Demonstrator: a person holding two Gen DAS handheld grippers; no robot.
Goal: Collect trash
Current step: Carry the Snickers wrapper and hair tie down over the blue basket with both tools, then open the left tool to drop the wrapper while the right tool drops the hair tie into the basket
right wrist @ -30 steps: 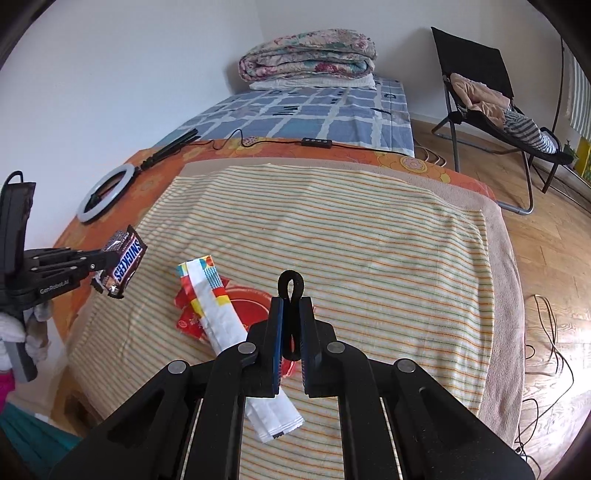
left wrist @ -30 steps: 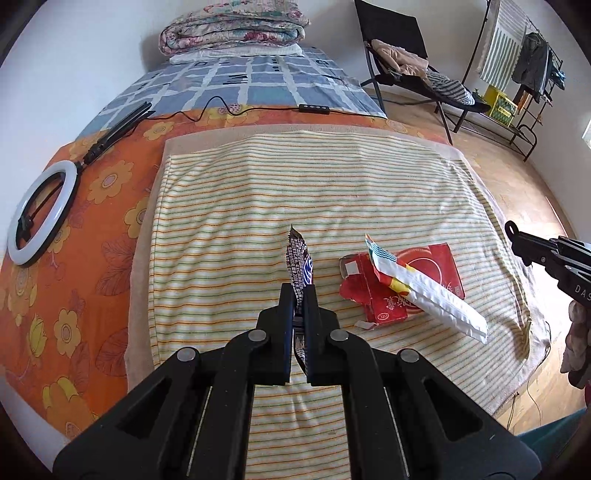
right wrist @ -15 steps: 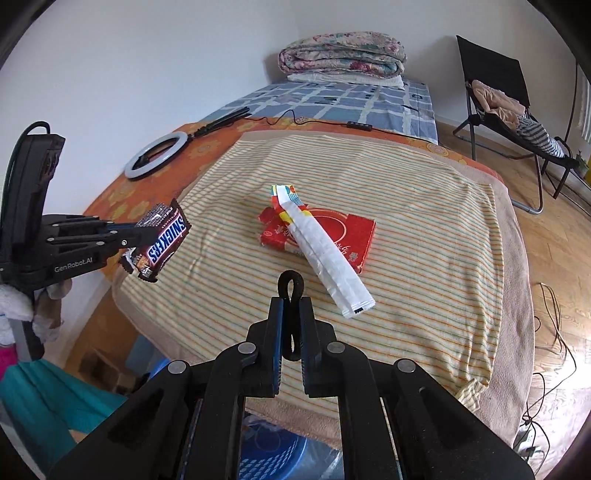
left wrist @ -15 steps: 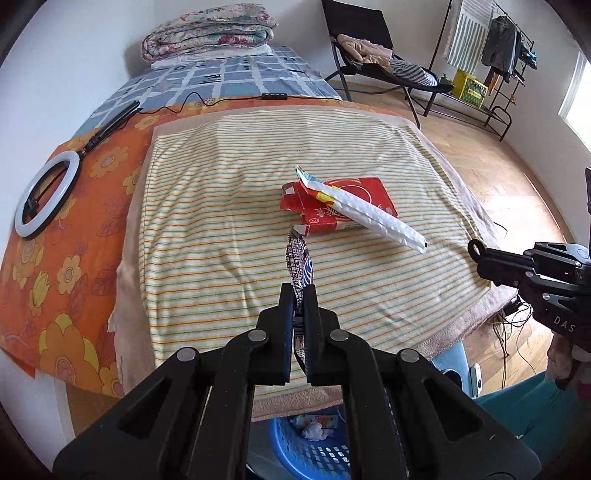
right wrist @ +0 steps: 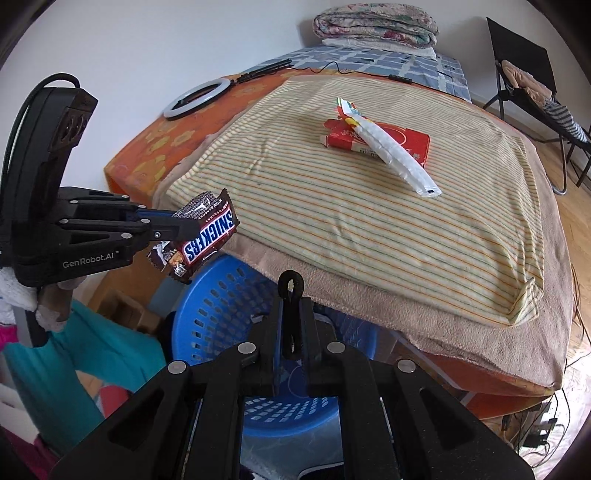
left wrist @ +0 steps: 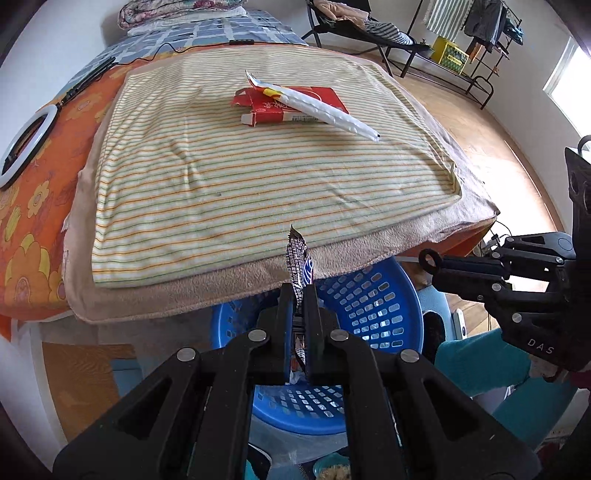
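Note:
My left gripper [left wrist: 300, 291] is shut on a Snickers wrapper [left wrist: 297, 254], held edge-on above the blue basket [left wrist: 373, 306] just off the bed's near edge. In the right wrist view the same wrapper [right wrist: 207, 236] hangs from the left gripper [right wrist: 184, 225] over the basket's [right wrist: 214, 306] left rim. My right gripper [right wrist: 291, 314] is shut on a small black loop [right wrist: 291, 286], also above the basket. On the striped blanket [left wrist: 240, 177] a flattened red box [left wrist: 295, 101] lies under a long white wrapper [left wrist: 325, 109].
A ring light [left wrist: 26, 144] lies on the orange floral sheet at the left. A folded quilt [right wrist: 373, 24] sits at the bed's far end. A black folding chair [right wrist: 528, 74] stands on the wood floor. Teal-clad legs [right wrist: 85, 354] show beside the basket.
Both grippers drew back from over the blanket to past the bed's near edge and sank a little. The blue basket has come into view beneath them. Both grips are unchanged.

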